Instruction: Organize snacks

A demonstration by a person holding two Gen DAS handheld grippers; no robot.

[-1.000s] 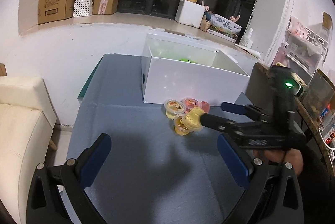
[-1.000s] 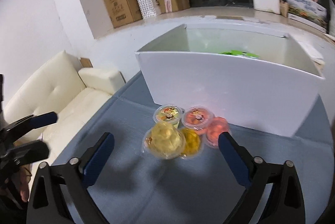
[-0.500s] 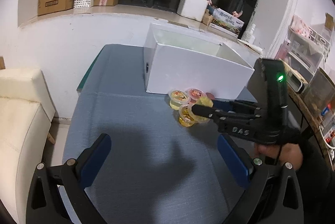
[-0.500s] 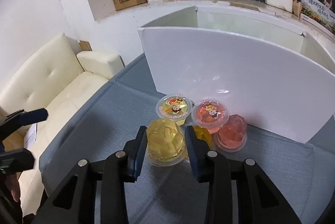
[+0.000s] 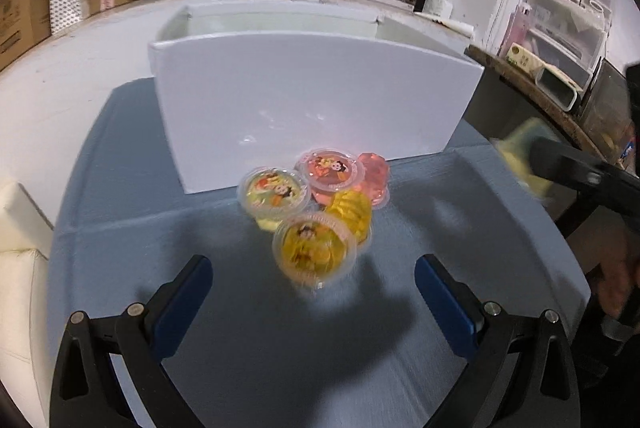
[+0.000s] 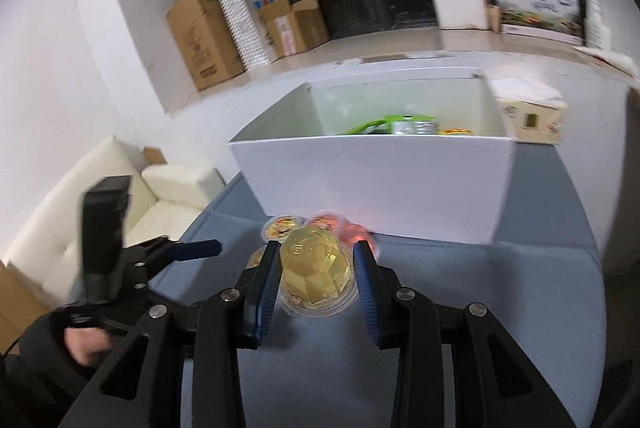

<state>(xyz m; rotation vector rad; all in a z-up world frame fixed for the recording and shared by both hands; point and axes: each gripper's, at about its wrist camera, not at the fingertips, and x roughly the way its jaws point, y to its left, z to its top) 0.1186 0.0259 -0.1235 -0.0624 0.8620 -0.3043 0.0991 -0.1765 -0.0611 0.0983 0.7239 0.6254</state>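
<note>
One jelly cup in hand, five left to box

The right gripper (image 6: pixel 316 268) has just closed its fingers on a pale yellow jelly cup (image 6: pixel 314 270), held above the worktop (image 5: pixel 280 348); the left gripper (image 5: pixel 312 292) gapes empty before five remaining cups (image 5: pixel 316 204); the white box (image 6: pixel 380 188) beyond already holds some packets.

Indoor light is falling from above, evenly and fairly brightly, while the windows at the back are showing only darkness. The white box (image 5: pixel 312 100) is catching small specular glints on its near wall, and the grey tablecloth (image 5: pixel 280 348) is carrying soft, broad shadows under the gripper fingers. Both fisheye views are bending straight edges strongly toward the rims and darkening into black corners. Motion blur is smearing the right edge of the left wrist view and the left side of the right wrist view; the yellow jelly cup (image 6: pixel 316 270) is staying fairly sharp, its facets glinting.
</note>
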